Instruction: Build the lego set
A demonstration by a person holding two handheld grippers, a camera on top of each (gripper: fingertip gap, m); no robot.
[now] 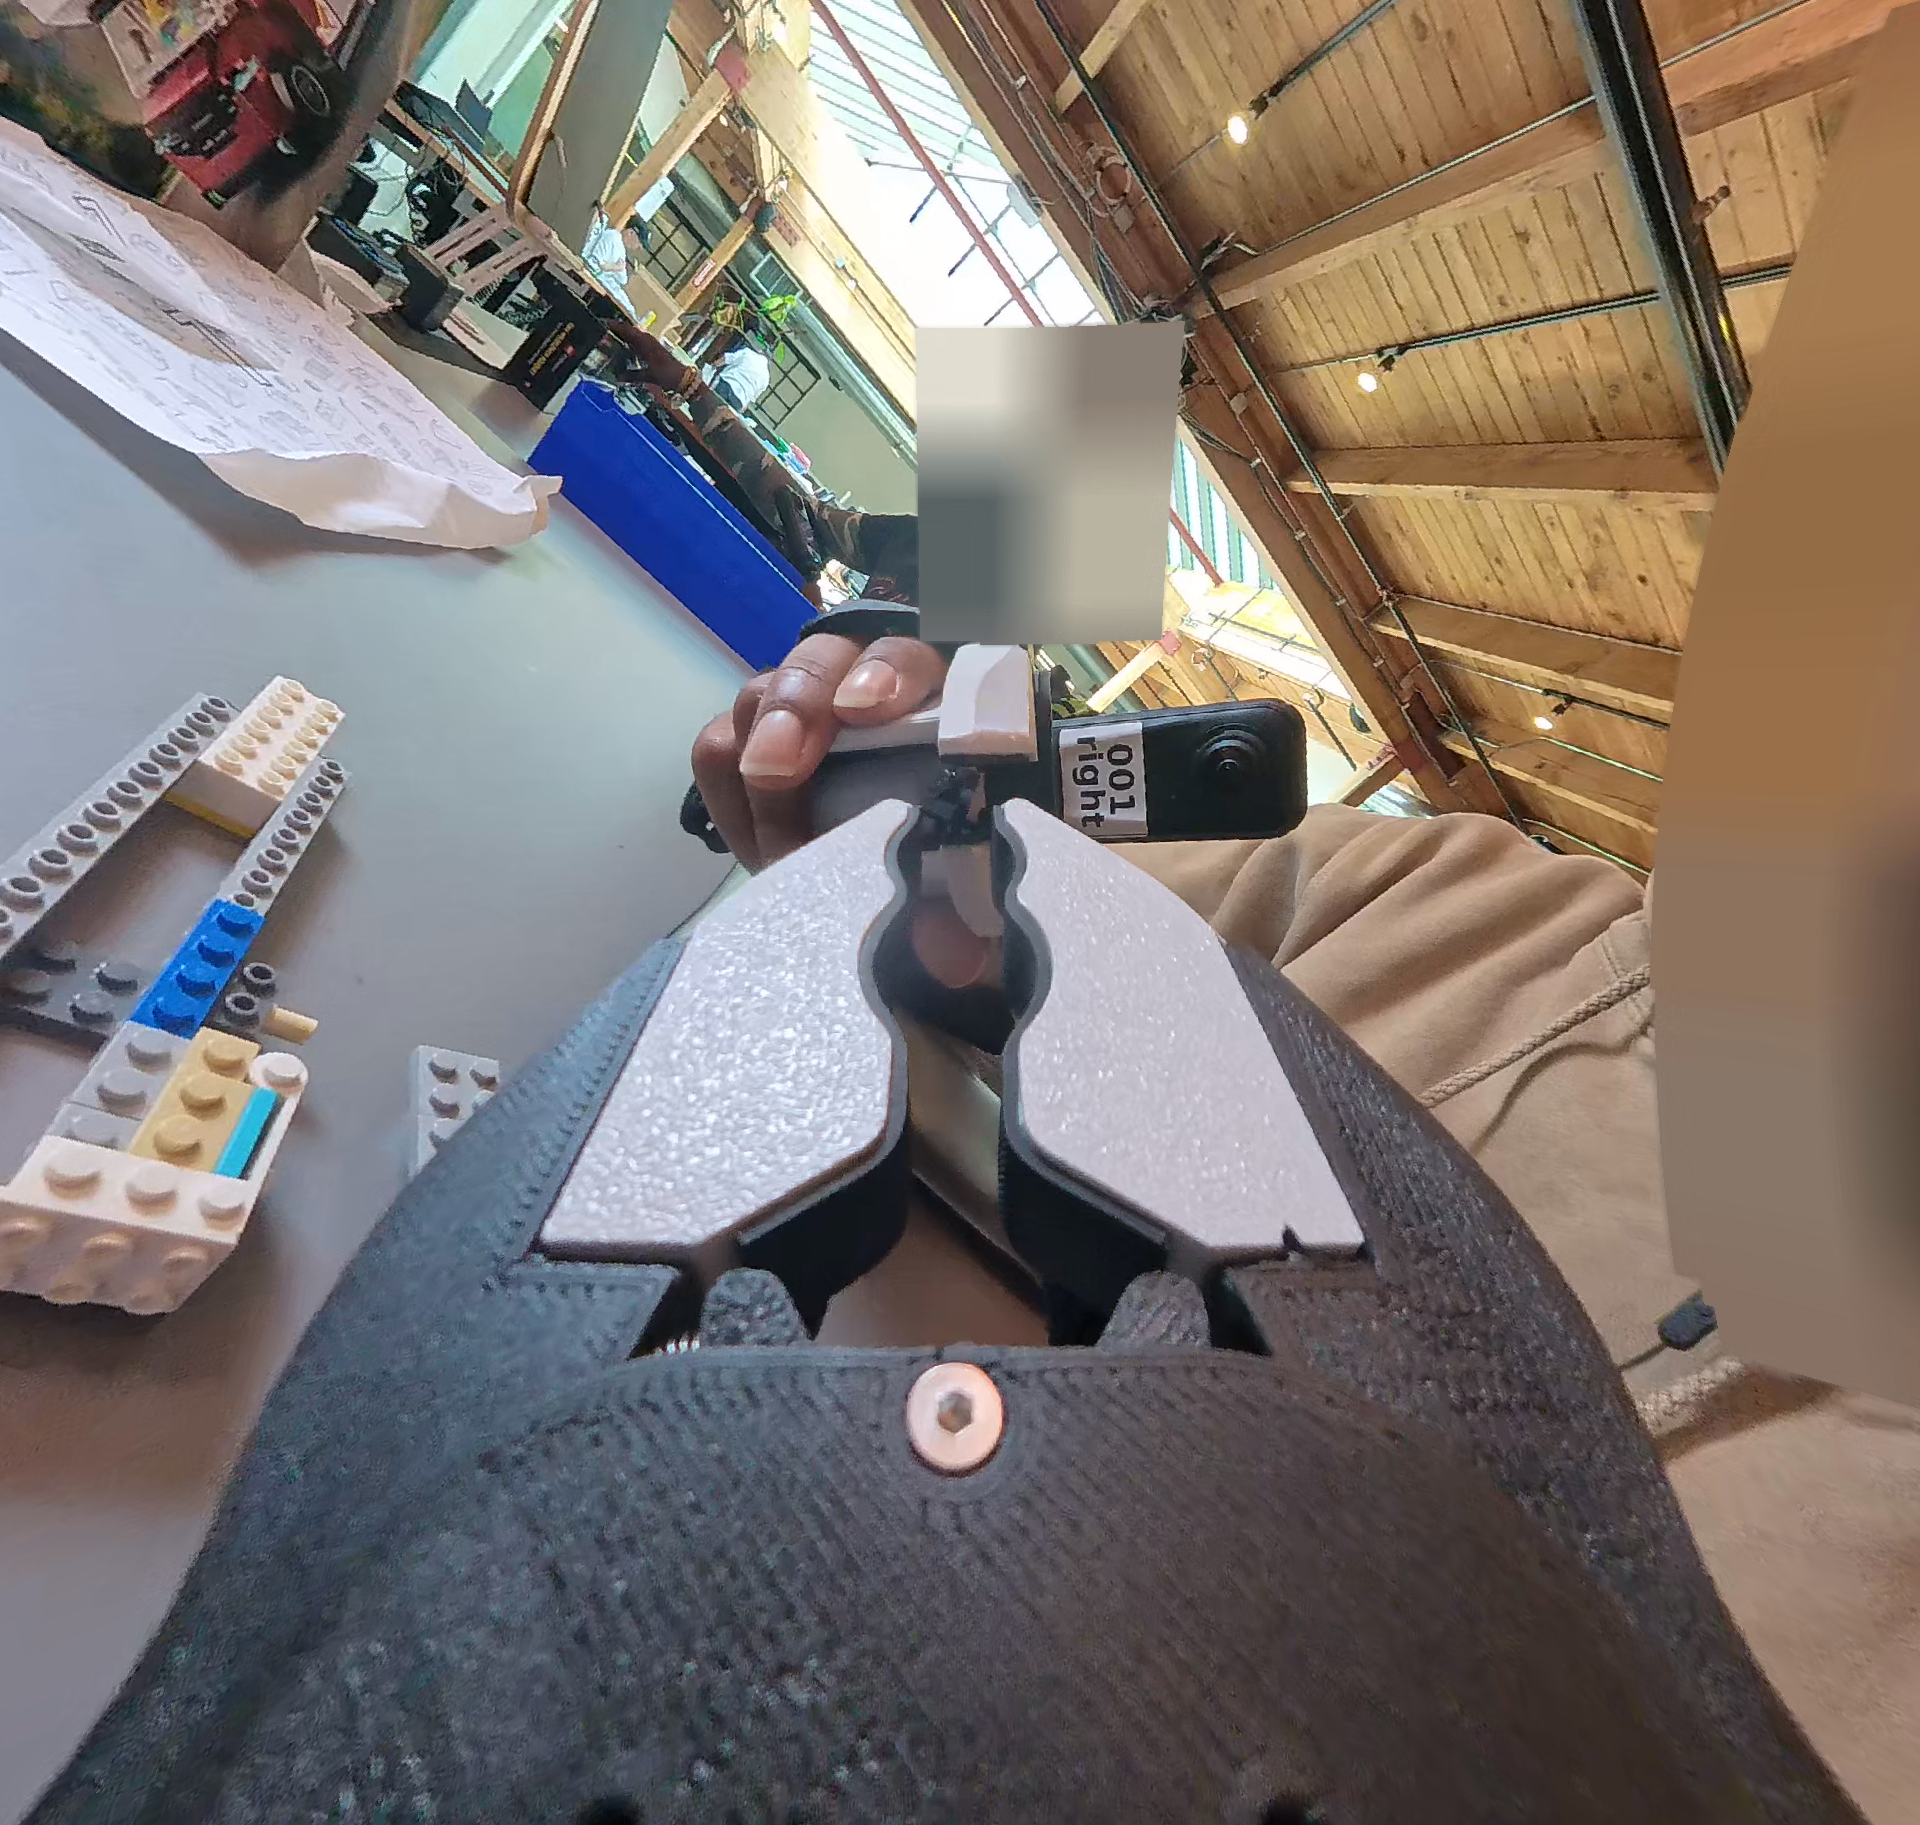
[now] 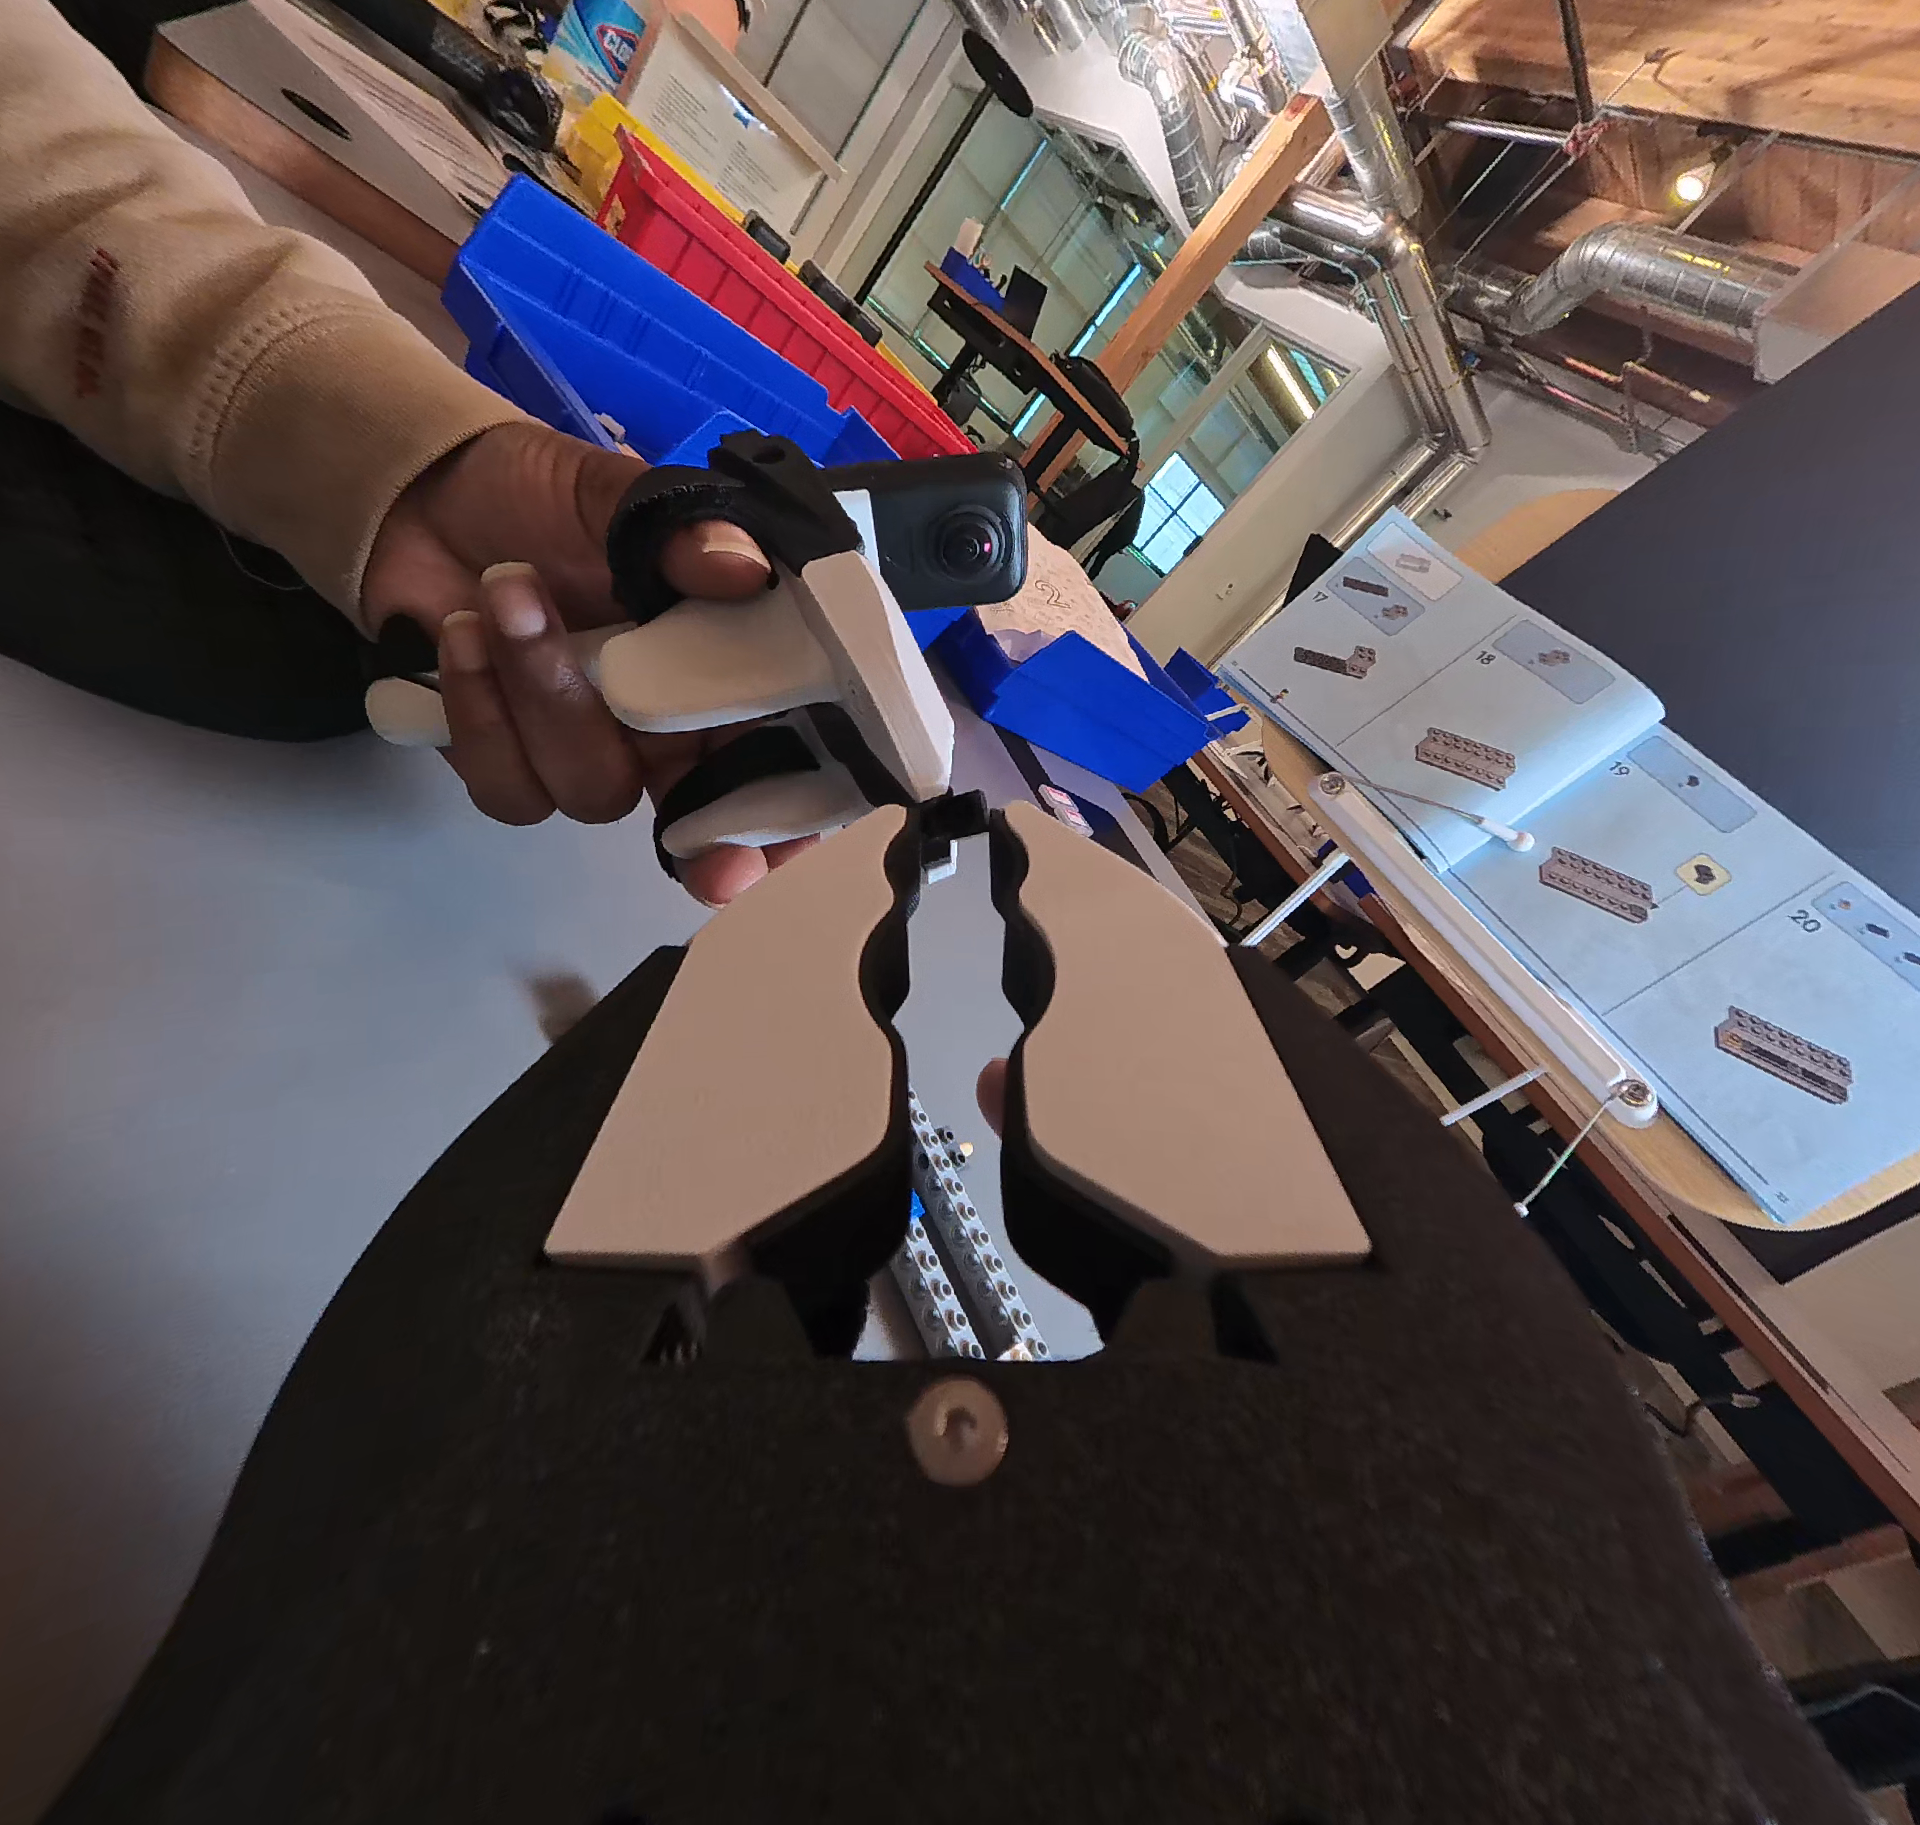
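Both tools are meeting tip to tip above the table. The right tool [image 2: 954, 825] is sitting nearly together, pinching a small black-and-white lego piece [image 2: 948, 833]; the left tool [image 1: 954, 825] is closing on the same piece, grip uncertain. The part-built grey, white and blue lego chassis [image 1: 166, 996] is lying at left of frame on the grey table [image 1: 499, 736], long axis running upper left to lower left.
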